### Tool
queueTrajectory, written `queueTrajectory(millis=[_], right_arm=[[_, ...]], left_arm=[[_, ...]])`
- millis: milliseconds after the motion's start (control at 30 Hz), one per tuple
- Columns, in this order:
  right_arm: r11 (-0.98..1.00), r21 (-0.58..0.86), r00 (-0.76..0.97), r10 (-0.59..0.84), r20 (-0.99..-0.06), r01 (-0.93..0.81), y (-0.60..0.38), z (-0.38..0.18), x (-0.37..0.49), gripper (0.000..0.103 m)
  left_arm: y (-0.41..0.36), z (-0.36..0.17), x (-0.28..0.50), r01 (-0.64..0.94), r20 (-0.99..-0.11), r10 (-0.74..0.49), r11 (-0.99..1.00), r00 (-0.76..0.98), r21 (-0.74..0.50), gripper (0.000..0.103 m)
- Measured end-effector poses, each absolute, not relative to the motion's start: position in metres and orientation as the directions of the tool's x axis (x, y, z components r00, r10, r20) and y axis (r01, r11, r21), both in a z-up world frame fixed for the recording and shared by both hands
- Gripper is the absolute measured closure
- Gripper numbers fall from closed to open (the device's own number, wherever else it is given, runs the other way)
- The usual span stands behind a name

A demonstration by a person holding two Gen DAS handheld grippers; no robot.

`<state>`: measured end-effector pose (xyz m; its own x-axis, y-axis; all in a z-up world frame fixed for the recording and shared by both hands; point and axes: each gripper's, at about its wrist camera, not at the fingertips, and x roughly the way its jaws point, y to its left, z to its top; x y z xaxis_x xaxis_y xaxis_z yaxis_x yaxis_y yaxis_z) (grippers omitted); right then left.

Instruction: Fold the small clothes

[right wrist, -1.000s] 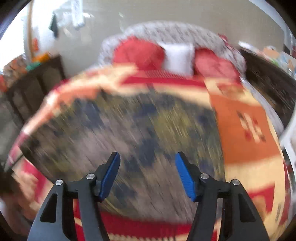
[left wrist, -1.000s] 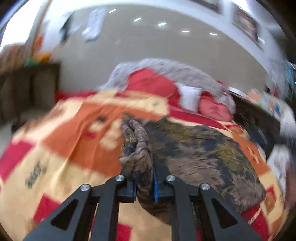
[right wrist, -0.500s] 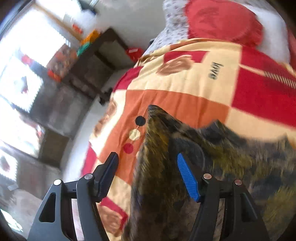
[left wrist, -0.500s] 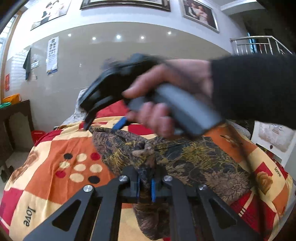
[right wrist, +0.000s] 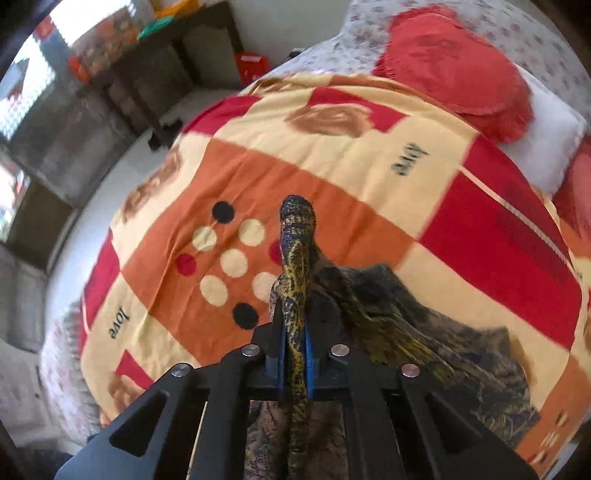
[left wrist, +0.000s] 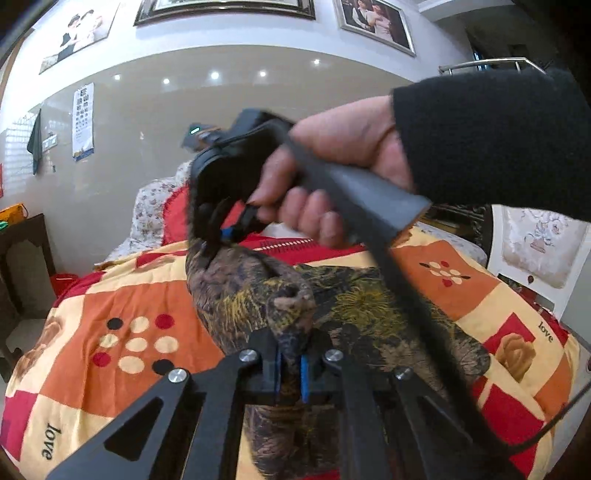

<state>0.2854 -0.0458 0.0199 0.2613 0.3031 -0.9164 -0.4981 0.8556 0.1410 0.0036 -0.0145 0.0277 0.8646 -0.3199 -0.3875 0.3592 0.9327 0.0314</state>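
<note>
Left wrist view: the left claw [left wrist: 289,373] is clamped on a bunched fold of the dark floral garment [left wrist: 354,306], which lies on the patchwork bedspread [left wrist: 122,295]. The right claw [right wrist: 295,356], held by the right hand [left wrist: 332,173], is pinched on another edge of it.

A bed under a patchwork quilt of orange, red and cream squares [left wrist: 122,295] fills the room, red round cushions [right wrist: 454,66] at its far end. Framed portraits [left wrist: 225,9] hang high on the glossy grey wall; a dark wooden cabinet [right wrist: 155,70] stands left, daylight beyond.
</note>
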Motion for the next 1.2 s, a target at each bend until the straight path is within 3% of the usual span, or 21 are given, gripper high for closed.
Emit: queueTrajectory(millis=[333,767,933,1033,1200], right_arm=[[0.911,0.236,0.294,0.341,-0.893,-0.337,-0.179,0.023,0.27,0.077],[0.943,0.228,0.318,0.299,-0.9,-0.242,-0.305,0.008,0.249,0.077],[0.953,0.222,0.317,0.28,-0.906,-0.206,-0.337,-0.014,0.247,0.077],[0.964,0.202,0.332,0.25,-0.91,-0.172,-0.347,-0.038,0.246,0.072],[0.941,0.322,0.431,0.335,-0.838,-0.105,-0.372,-0.03,0.229,0.065]], left_arm=[[-0.089,0.019,-0.004,0.496,-0.447,-0.421,0.866,0.789,0.06,0.096],[-0.197,0.008,-0.019,0.65,-0.507,-0.535,0.757,0.676,0.069,0.096],[-0.22,-0.022,-0.012,0.679,-0.589,-0.529,0.732,0.611,0.047,0.096],[-0.225,-0.039,-0.011,0.698,-0.65,-0.513,0.715,0.561,0.038,0.09],[-0.201,-0.038,-0.045,0.75,-0.682,-0.548,0.661,0.484,0.002,0.061]])
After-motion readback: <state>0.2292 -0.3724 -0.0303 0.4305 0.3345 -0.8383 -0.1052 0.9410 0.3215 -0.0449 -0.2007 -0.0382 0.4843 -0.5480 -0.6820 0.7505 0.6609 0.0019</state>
